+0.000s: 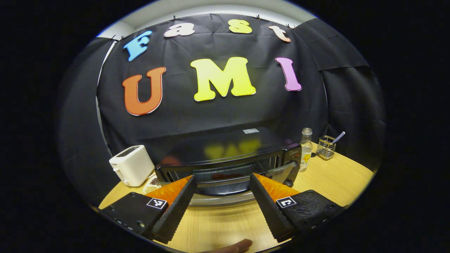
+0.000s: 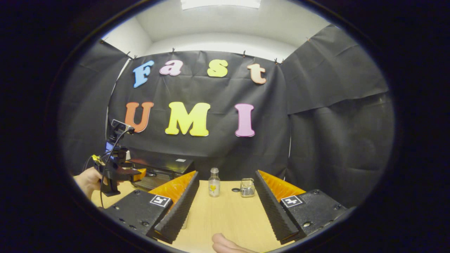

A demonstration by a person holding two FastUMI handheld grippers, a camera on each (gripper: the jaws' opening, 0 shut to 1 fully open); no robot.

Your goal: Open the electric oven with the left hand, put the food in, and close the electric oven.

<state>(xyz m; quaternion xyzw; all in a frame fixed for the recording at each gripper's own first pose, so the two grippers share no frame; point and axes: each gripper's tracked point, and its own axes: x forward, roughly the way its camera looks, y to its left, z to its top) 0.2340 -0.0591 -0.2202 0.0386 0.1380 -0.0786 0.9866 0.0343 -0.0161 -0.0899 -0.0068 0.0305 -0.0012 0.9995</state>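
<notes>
The black electric oven (image 1: 228, 154) stands in the middle of the wooden table (image 1: 327, 179). Its glass door (image 1: 281, 171) tilts outward, partly open, and the handle bar (image 1: 223, 182) lies between my fingertips. My left gripper (image 1: 222, 176) is open around that handle, and whether its fingers touch it I cannot tell. A small plate with food (image 1: 152, 184) sits left of the oven, half hidden by my left finger. My right gripper (image 2: 226, 174) is open over bare table, holding nothing. The right gripper view also shows a hand holding the left gripper (image 2: 117, 172) at the oven (image 2: 163, 165).
A white toaster (image 1: 132, 165) stands left of the oven. To the oven's right are a glass bottle (image 1: 306, 149) and a wire holder (image 1: 326, 147) with a utensil in it. Those two also appear as bottle (image 2: 214, 186) and holder (image 2: 248, 188) ahead of my right gripper.
</notes>
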